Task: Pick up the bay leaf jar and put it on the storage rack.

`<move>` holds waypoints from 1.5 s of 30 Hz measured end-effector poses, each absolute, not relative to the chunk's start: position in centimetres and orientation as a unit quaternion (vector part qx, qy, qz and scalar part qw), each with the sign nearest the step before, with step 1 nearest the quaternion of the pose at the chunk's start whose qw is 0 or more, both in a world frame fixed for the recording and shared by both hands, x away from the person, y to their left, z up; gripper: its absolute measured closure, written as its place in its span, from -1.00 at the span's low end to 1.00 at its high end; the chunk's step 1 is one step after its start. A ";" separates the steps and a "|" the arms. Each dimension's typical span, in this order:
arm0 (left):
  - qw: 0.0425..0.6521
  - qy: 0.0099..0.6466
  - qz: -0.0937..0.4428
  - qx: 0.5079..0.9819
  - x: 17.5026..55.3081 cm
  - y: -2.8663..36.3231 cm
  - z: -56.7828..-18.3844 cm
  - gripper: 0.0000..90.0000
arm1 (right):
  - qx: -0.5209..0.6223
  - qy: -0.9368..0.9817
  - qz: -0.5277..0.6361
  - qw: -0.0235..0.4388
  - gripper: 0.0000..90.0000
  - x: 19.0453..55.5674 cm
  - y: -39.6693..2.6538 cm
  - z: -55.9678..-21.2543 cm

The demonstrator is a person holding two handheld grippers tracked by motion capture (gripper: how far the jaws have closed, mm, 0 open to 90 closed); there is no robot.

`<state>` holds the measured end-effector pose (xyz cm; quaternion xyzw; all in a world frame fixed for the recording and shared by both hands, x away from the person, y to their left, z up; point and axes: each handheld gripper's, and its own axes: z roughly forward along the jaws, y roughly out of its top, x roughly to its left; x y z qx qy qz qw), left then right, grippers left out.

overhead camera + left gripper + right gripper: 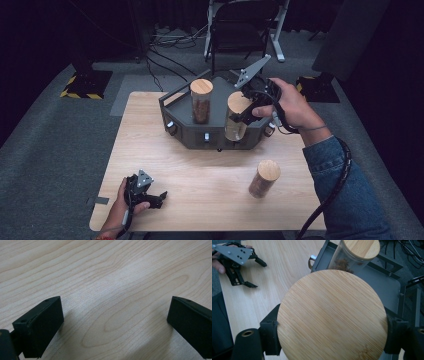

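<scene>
From the high view, your right gripper (246, 111) is clamped on the bamboo lid of a glass jar (236, 116) at the right side of the dark tray (186, 135), with the jar's base low over the tray's front right corner (whether it touches the tray floor, you can't tell from here). A second jar with brown contents (201, 101) stands upright in the tray, to the left of the held one. A third jar (263, 178) stands on the wooden table (200, 170) in front of the tray, off to its right. Your left gripper (152, 199) rests on the table well in front of the tray, to its left.

In the left gripper view, its jaws stand wide apart with nothing but bare table between them.

In the right gripper view, the jaws press on opposite edges of the held jar's round lid (332, 315). Beyond it the second jar stands in the tray, and the left gripper lies on the table, far from the tray.
</scene>
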<state>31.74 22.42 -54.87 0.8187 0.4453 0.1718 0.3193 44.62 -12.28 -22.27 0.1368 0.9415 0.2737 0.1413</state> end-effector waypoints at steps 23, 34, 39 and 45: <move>0.320 0.446 0.169 0.819 31.7 22.4 -54.8 -0.99 | 0.194 0.932 0.262 0.159 -0.48 48.9 -11.4 -22.3; 0.319 0.446 0.168 0.819 31.7 22.4 -54.8 -0.99 | 0.229 0.923 0.269 0.152 -0.48 51.0 -11.3 -23.2; 0.319 0.446 0.168 0.819 31.7 22.4 -54.8 -0.99 | 0.241 0.922 0.264 0.148 -0.48 51.6 -11.3 -23.6; 0.319 0.445 0.169 0.820 31.7 22.4 -54.8 -0.99 | 0.256 0.918 0.265 0.144 -0.48 52.4 -11.2 -24.2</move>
